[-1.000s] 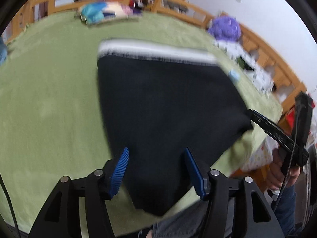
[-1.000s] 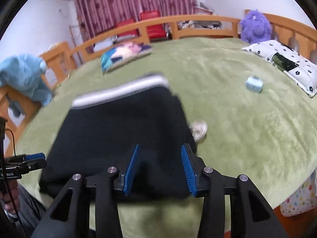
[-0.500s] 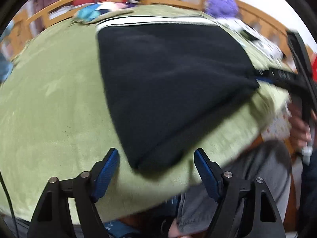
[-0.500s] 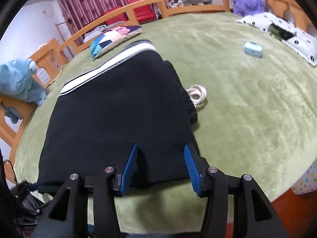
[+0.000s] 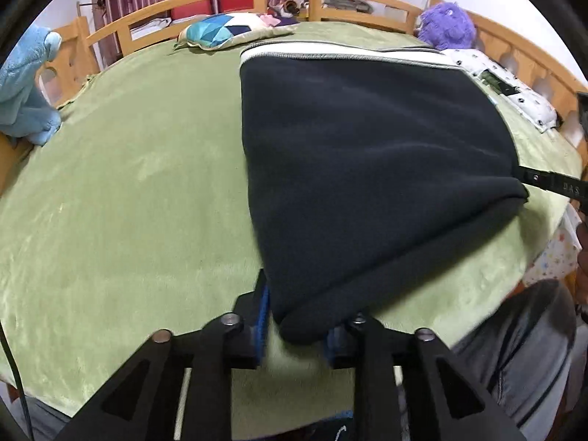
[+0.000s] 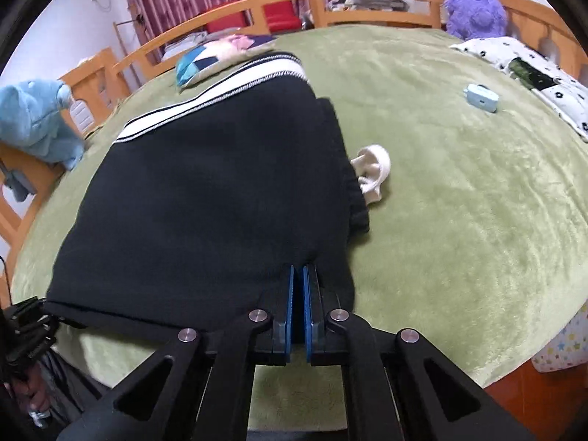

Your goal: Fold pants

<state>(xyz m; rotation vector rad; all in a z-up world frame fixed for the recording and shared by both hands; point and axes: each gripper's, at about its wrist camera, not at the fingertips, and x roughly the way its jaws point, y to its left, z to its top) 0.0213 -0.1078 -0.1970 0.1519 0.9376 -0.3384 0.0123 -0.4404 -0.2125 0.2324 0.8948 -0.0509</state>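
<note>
You have one pair of black pants (image 6: 205,198) on the green bed cover (image 6: 459,202), folded, with one white striped band along its far edge. Two grippers are in view: your left gripper (image 5: 296,325) and your right gripper (image 6: 298,301), each at a near corner of the pants. One white drawstring loop (image 6: 371,172) lies at the pants' right edge. Near the bed's far edge you have one patchwork pillow (image 6: 205,60). Two plush toys sit at the bed's edges: one blue (image 6: 35,121) on the left, one purple (image 6: 476,11) at the far right corner. One small pale blue case (image 6: 480,97) and one flower-print pillow (image 6: 529,73) lie toward the right edge. Two red chairs (image 6: 273,3) stand beyond the rail.
</note>
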